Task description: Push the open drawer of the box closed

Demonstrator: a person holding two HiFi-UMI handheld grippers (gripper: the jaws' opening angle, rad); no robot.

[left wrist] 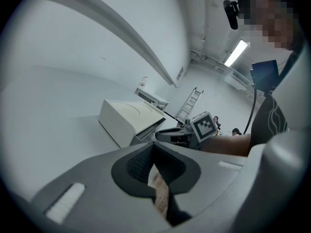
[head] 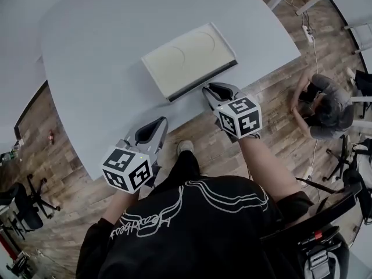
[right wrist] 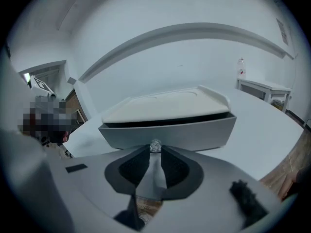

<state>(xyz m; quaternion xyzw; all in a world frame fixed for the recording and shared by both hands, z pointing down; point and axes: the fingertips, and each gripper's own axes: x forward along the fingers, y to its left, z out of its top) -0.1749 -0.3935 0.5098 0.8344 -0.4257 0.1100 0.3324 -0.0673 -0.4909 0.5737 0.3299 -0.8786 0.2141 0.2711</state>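
A flat cream box [head: 189, 58] lies on the grey table [head: 104, 68], with its drawer front [head: 204, 80] facing me. In the right gripper view the grey drawer front [right wrist: 167, 132] stands slightly out from under the cream lid [right wrist: 165, 106], leaving a dark slit above it. A small clear knob [right wrist: 155, 145] sits right at the tips of my right gripper [right wrist: 155, 153], whose jaws are shut with nothing between them. In the head view that right gripper [head: 214, 89] is against the drawer front. My left gripper [head: 156, 124] hovers shut at the table's near edge, left of the box [left wrist: 127, 118].
A person [head: 324, 106] sits on the wood floor to the right of the table. Office chairs [head: 26, 197] stand at the lower left. A white side table [right wrist: 262, 88] is off to the right, and a ladder [left wrist: 192, 101] leans against the far wall.
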